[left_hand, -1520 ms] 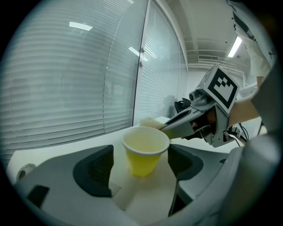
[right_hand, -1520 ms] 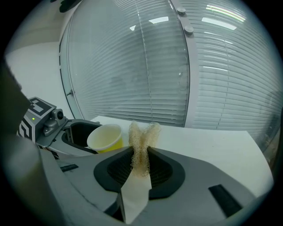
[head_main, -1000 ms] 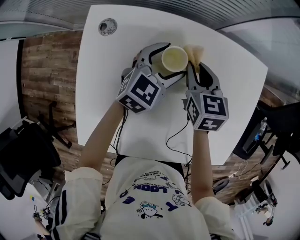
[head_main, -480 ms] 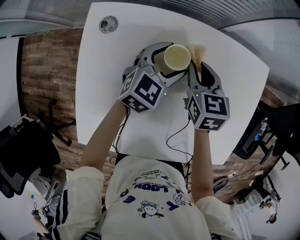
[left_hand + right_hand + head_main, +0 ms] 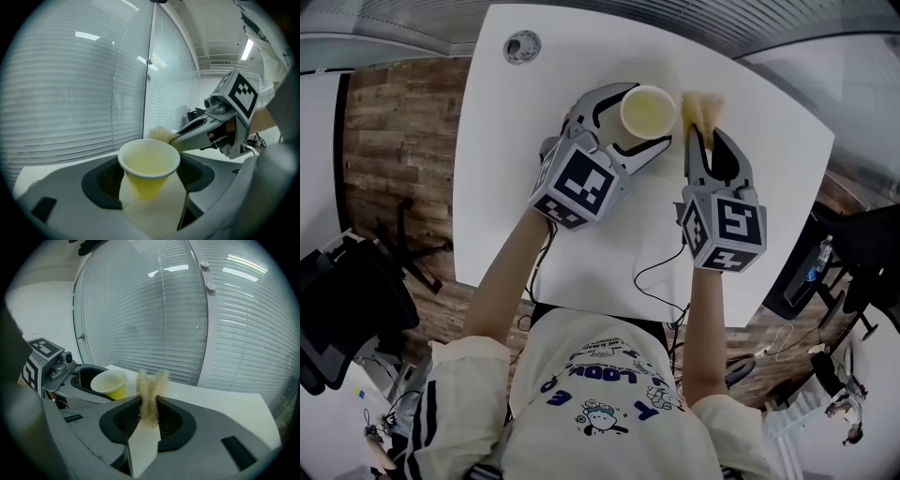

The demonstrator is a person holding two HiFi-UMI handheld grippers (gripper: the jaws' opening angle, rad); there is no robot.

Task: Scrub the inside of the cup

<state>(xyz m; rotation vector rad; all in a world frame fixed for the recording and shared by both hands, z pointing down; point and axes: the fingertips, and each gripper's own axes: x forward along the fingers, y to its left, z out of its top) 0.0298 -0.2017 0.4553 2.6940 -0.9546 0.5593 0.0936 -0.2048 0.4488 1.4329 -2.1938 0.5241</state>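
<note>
A yellow paper cup (image 5: 647, 111) with a pale inside is held above the white table (image 5: 516, 187), mouth facing up toward the head view. My left gripper (image 5: 641, 122) is shut on its sides. In the left gripper view the cup (image 5: 149, 171) stands upright between the jaws. My right gripper (image 5: 701, 133) is shut on a beige mesh sponge (image 5: 701, 106), which sits just right of the cup's rim, outside it. In the right gripper view the sponge (image 5: 151, 392) sticks up between the pads, with the cup (image 5: 110, 383) to its left.
A round cable port (image 5: 522, 46) sits in the table's far left corner. Cables (image 5: 661, 272) hang over the near edge. Window blinds (image 5: 187, 310) rise just beyond the table. A black chair (image 5: 337, 309) stands on the wood floor at the left.
The sponge lay against the cup's right rim; now it sits a touch further right, barely apart. Both grips are unchanged.
</note>
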